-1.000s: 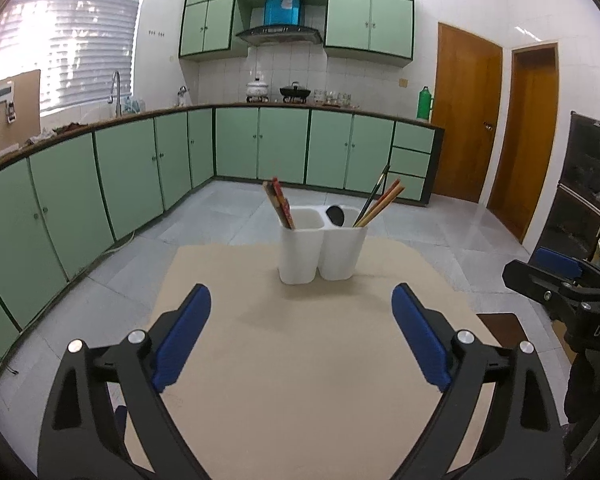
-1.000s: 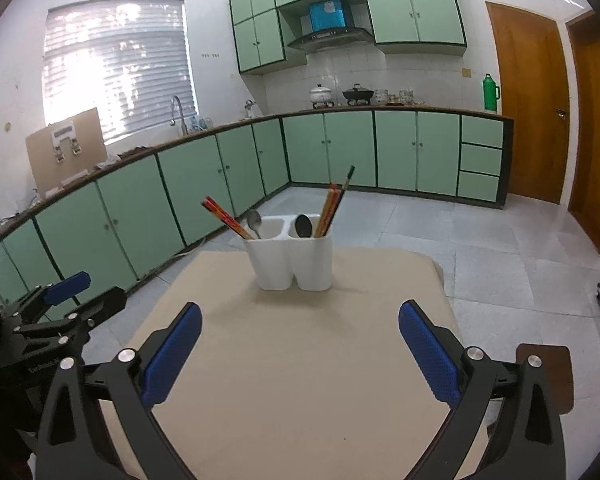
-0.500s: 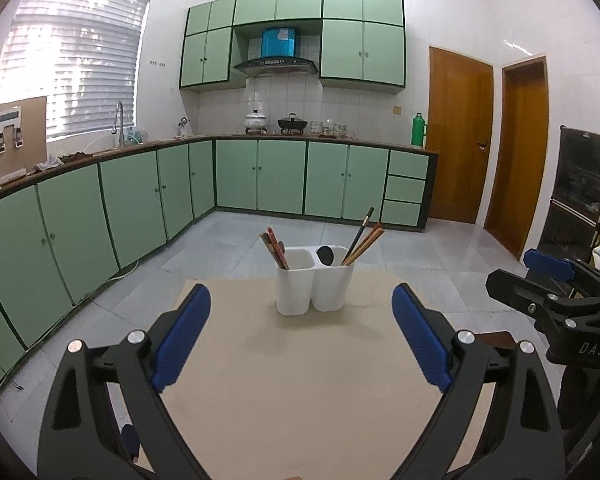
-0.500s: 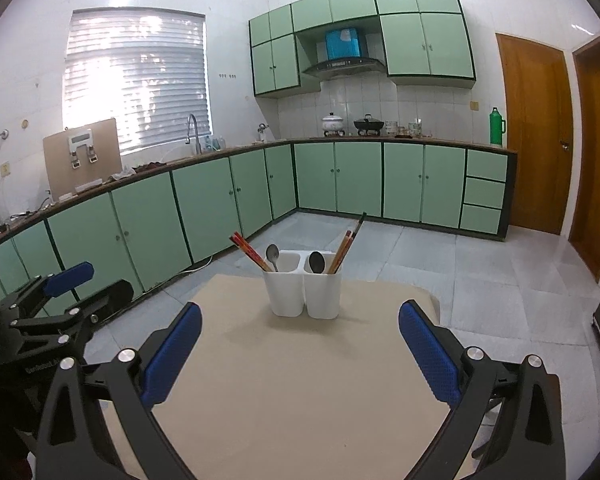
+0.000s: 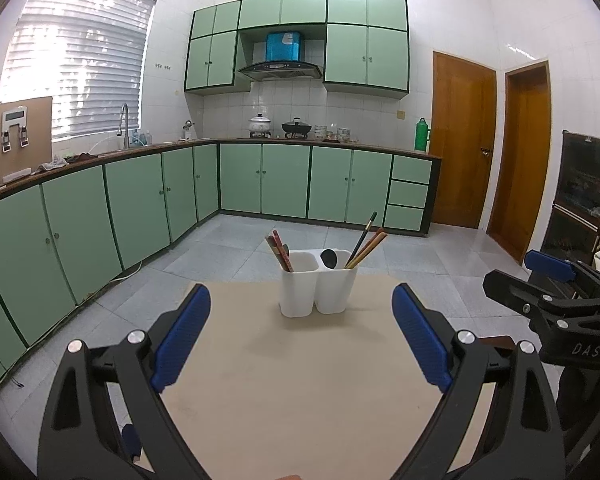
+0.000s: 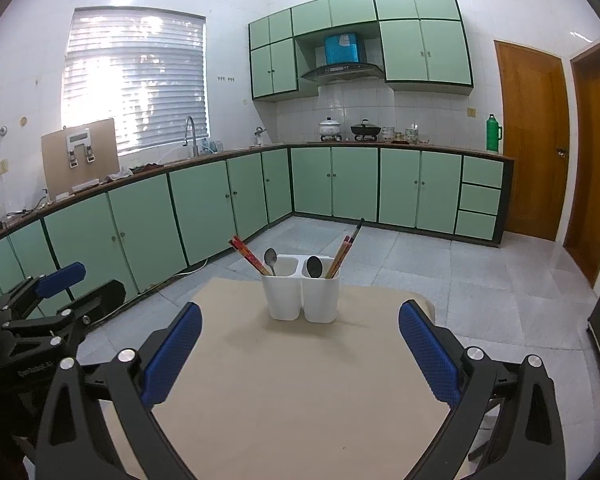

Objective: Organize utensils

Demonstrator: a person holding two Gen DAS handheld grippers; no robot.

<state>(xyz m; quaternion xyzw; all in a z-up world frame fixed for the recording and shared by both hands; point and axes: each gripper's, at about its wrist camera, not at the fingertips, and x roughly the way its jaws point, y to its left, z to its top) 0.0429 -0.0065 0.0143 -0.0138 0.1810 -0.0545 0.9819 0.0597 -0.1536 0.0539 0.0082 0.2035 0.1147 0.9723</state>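
A white two-compartment utensil holder (image 5: pixel 318 290) (image 6: pixel 302 296) stands at the far end of a beige table (image 5: pixel 300 384) (image 6: pixel 296 392). Its left compartment holds red chopsticks (image 6: pixel 250 258) and a silver spoon (image 6: pixel 271 259). Its right compartment holds a dark spoon (image 6: pixel 314 267) and several chopsticks (image 6: pixel 346 250). My left gripper (image 5: pixel 300 320) is open and empty, well back from the holder. My right gripper (image 6: pixel 300 332) is open and empty too. The right gripper also shows at the right edge of the left wrist view (image 5: pixel 556 292), the left gripper at the left edge of the right wrist view (image 6: pixel 48 304).
Green floor cabinets (image 5: pixel 140 208) run along the left and far walls of the kitchen. Two wooden doors (image 5: pixel 464 140) are at the right. A dark cabinet (image 5: pixel 580 200) stands at the far right. Grey tiled floor (image 6: pixel 480 280) surrounds the table.
Both grippers have tilted up and drawn back, so the holder looks smaller and lower in both views. Both stay open and empty.
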